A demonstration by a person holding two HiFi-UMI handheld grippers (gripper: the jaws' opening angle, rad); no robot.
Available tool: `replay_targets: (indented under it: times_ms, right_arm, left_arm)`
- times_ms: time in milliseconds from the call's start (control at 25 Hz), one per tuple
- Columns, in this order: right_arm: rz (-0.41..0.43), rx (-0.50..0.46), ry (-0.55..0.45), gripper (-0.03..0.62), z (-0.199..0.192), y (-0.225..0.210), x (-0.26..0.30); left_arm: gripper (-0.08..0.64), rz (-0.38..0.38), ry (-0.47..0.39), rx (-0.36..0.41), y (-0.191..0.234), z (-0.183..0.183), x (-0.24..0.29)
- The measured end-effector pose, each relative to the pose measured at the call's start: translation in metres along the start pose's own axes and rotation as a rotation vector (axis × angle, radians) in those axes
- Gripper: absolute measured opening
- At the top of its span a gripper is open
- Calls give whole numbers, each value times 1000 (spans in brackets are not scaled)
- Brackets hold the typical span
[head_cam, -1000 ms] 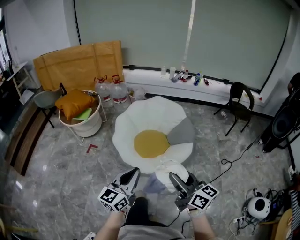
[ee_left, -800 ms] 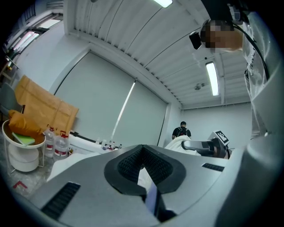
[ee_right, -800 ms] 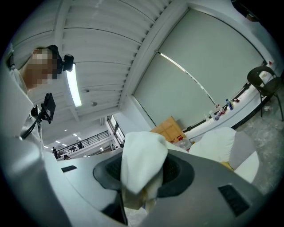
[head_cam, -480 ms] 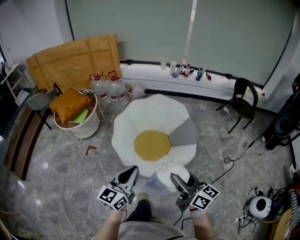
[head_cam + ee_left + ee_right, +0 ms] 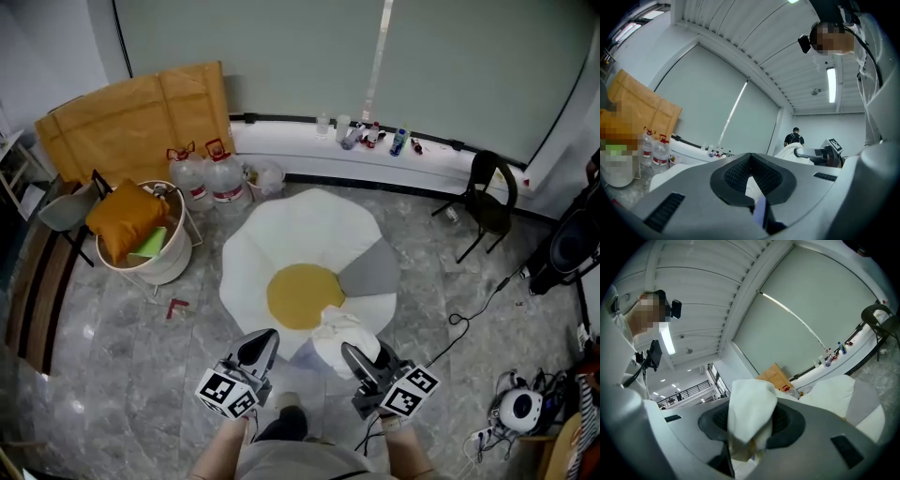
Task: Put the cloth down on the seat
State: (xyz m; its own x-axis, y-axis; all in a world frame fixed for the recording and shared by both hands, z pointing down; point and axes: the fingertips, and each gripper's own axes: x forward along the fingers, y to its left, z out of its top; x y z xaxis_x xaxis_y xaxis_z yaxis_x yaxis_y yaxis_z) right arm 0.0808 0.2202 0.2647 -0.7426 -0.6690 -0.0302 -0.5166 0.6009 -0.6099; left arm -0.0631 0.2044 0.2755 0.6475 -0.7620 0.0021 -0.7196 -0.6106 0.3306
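The seat (image 5: 305, 281) is a big white flower-shaped floor cushion with a yellow middle and one grey petal. It also shows in the right gripper view (image 5: 834, 397). My right gripper (image 5: 359, 361) is shut on a white cloth (image 5: 339, 336), which bunches over the seat's near edge. In the right gripper view the cloth (image 5: 751, 411) bulges up out of the jaws (image 5: 751, 430). My left gripper (image 5: 258, 349) hovers to the left of the cloth, just short of the seat's front edge, jaws shut (image 5: 750, 161) and holding nothing.
A white basket (image 5: 173, 258) holding an orange cushion stands left of the seat, with two water jugs (image 5: 202, 178) and cardboard (image 5: 131, 117) behind. A black chair (image 5: 487, 192), a floor cable (image 5: 469, 319) and gear are on the right. Small bottles (image 5: 370, 136) line the sill.
The view and both grippers have moved forward toward the seat. The cloth in the right gripper now overlaps the seat's front edge. Both grips are unchanged.
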Motion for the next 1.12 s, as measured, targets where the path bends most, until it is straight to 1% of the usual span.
replay_targets:
  times_ms: [200, 360, 560, 880, 1120]
  right_arm:
    - [-25, -3, -2, 166, 3, -15, 25]
    - [-35, 0, -18, 166, 5, -26, 39]
    - [-37, 5, -8, 166, 10, -46, 49]
    - [15, 6, 43, 166, 23, -78, 64]
    - [46, 12, 83, 166, 27, -112, 79]
  left_arm:
    - [14, -21, 16, -5, 25, -1, 15]
    - [14, -17, 27, -29, 41, -8, 24]
    - [14, -13, 38, -44, 49, -16, 47]
    - [14, 9, 37, -52, 62, -15, 92]
    - [14, 50, 49, -64, 81, -23, 122]
